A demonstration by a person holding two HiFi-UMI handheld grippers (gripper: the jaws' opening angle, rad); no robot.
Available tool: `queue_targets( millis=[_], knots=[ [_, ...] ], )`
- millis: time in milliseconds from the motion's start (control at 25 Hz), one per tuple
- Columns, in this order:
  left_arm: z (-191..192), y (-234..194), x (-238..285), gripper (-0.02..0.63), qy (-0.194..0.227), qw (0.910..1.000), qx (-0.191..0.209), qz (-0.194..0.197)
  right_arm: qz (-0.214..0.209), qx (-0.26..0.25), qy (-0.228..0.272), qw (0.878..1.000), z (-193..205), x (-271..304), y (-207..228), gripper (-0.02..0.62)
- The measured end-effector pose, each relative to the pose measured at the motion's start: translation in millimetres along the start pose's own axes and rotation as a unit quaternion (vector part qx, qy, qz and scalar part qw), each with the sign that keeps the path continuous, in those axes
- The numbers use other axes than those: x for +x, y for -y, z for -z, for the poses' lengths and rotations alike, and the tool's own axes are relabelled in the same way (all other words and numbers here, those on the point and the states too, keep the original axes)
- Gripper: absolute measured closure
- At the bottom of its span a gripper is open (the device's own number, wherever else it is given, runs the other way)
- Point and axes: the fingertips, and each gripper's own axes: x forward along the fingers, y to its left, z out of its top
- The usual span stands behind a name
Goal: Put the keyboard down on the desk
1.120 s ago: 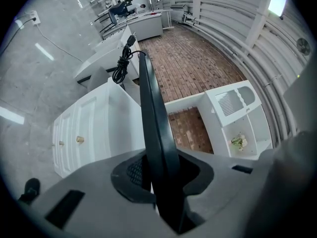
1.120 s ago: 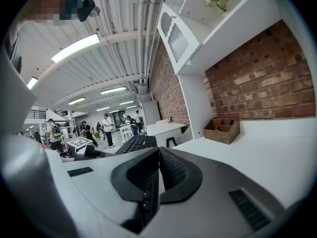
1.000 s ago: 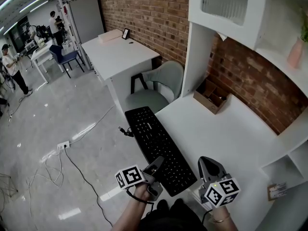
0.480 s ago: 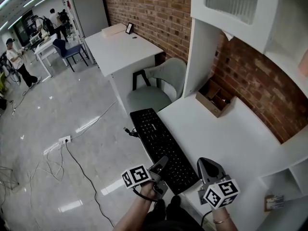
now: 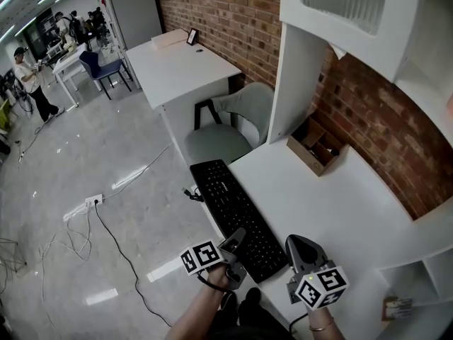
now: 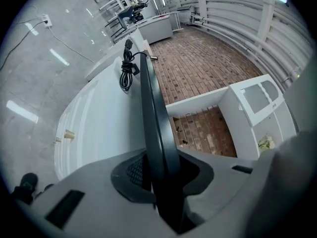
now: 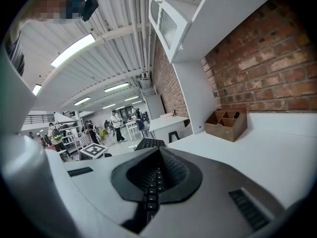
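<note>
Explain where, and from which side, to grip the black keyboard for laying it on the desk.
Grip the keyboard at its near short end, as the left gripper and right gripper do, coming from the person's side with jaws across its thin edge. It is long and flat; two spaced grips should keep it level.

keyboard [image 5: 233,204] near corners hidden — inside left tool [image 5: 236,241], right tool [image 5: 297,245]

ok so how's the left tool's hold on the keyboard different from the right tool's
The left tool hangs over the floor and bites the keyboard on its outer long side; the right tool sits above the desk on the desk-side corner. In the left gripper view the keyboard shows edge-on; the right gripper view shows its keys. Both are shut on it.
</note>
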Motion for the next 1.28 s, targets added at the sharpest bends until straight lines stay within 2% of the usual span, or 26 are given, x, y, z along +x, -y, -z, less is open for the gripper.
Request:
queue_targets(
  millis=[360, 720, 1040, 1280],
  knots=[
    [5, -11, 12, 0.52, 0.007, 1.0, -0.001, -0.006, -0.005, 0.004, -0.008, 1.0, 3, 3, 10, 0.589],
    [7, -17, 22, 0.52, 0.011, 0.9994, -0.032, 0.0, -0.012, 0.011, -0.013, 1.0, 6, 3, 12, 0.589],
    [7, -23, 24, 0.515, -0.005, 0.9987, -0.041, -0.029, -0.025, 0.012, -0.017, 0.999, 8, 6, 9, 0.589],
    [7, -26, 24, 0.489, -0.023, 0.9974, -0.017, -0.066, -0.033, 0.01, -0.019, 0.999, 9, 8, 8, 0.59]
  ],
)
